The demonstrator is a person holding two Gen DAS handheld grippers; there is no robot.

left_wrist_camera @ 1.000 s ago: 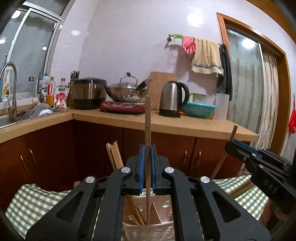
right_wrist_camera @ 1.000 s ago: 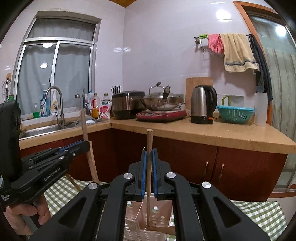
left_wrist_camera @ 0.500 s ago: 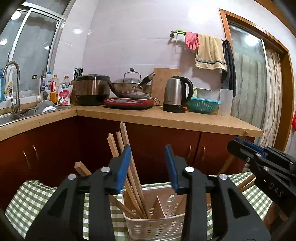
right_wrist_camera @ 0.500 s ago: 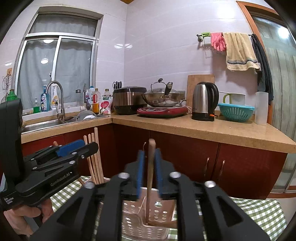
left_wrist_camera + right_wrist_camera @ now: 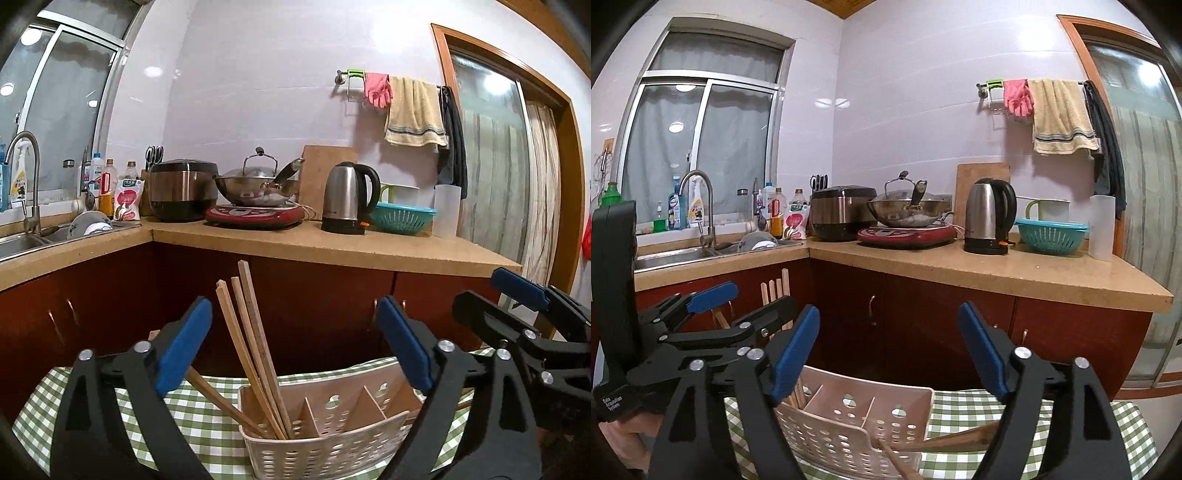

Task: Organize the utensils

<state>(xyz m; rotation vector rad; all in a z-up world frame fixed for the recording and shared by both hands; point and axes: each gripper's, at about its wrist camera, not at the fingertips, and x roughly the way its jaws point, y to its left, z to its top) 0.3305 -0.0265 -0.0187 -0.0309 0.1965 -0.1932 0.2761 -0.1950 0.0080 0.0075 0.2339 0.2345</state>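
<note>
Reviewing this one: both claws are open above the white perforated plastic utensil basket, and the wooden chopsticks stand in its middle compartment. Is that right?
Not quite. The wooden chopsticks stand in the end compartment of the white perforated plastic utensil basket, at its left in the left wrist view, not the middle one. The rest holds: the left claw and right claw are opening with nothing between the pads.

I see: green-white checked cloth (image 5: 207,410), cream perforated basket (image 5: 325,448), tan chopsticks (image 5: 255,343), blue gripper pads (image 5: 798,350), teal colander (image 5: 1051,236).
</note>
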